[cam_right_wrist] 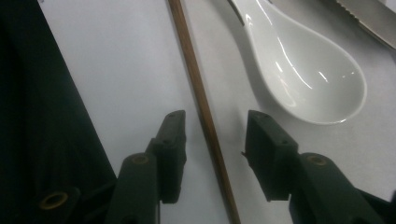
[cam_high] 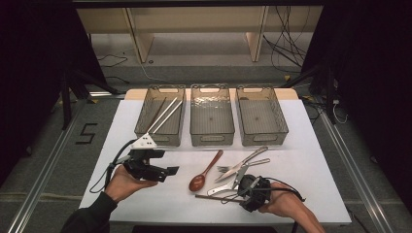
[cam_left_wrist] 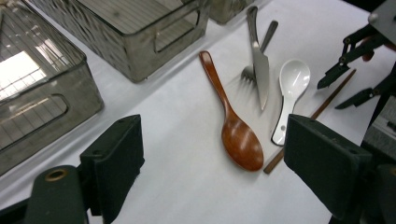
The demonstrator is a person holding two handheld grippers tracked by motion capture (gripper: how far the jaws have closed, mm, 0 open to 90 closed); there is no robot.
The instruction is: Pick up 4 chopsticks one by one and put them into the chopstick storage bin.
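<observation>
While right gripper (cam_right_wrist: 212,140) is hovering, jaws parted, not yet gripping, brown chopstick (cam_right_wrist: 201,102) is lying between them on tabletop (cam_right_wrist: 116,70): light, stiff, thin, slippery; grasping mid-shaft. Left gripper (cam_left_wrist: 210,163) jaws released, empty.

We see a white table (cam_high: 145,194) bearing three clear bins (cam_high: 212,114) side by side; nearer us lie a wooden spoon (cam_high: 204,172), a fork (cam_high: 224,169), a knife (cam_high: 243,165). A white ceramic spoon (cam_left_wrist: 290,93) and a brown chopstick (cam_right_wrist: 201,102) rest alongside.

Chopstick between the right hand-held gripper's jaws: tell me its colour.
Brown, wood-toned. The chopstick shows best in the right gripper view, lying on the white table between the open jaws.
</observation>
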